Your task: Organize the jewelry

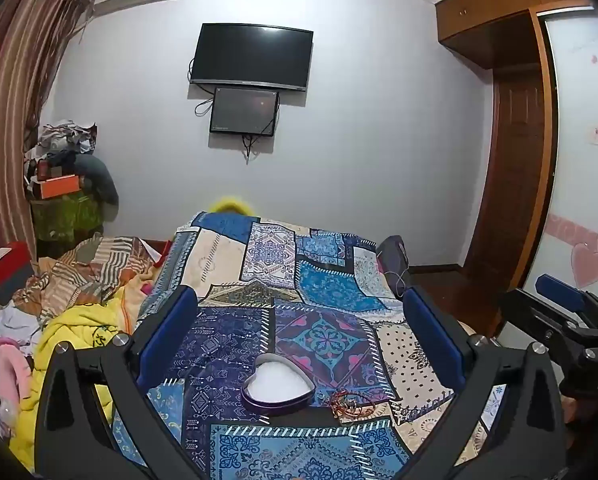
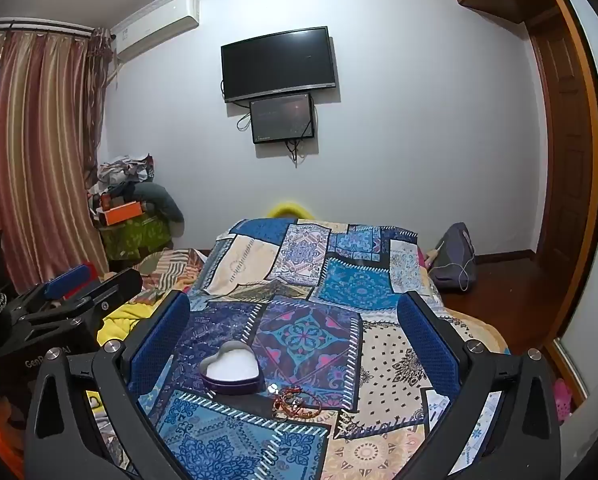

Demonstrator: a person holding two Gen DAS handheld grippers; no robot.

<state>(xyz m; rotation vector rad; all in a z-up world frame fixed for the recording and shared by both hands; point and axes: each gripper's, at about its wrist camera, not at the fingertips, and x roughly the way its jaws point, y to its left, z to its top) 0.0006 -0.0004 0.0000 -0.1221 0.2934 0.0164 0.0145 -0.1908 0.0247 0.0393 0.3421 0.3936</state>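
Note:
A heart-shaped tin box (image 1: 278,386) (image 2: 232,367) with a white lining lies open on the patchwork bedspread (image 1: 319,280) (image 2: 383,356). Just right of it sits a small tangle of red and gold jewelry (image 1: 349,402) (image 2: 295,400). My left gripper (image 1: 299,336) hovers above and behind the box, open wide, nothing between its blue pads. My right gripper (image 2: 295,332) is likewise open and empty, above the bedspread short of the box and jewelry. Each gripper shows at the edge of the other's view: the right gripper (image 1: 559,312) and the left gripper (image 2: 79,284).
Crumpled blankets and a yellow cloth (image 1: 79,332) lie left of the bedspread. A grey bag (image 2: 455,260) stands on the wooden floor at the right. A pile of clutter (image 1: 67,184) fills the far left corner. Two screens (image 1: 251,80) hang on the wall.

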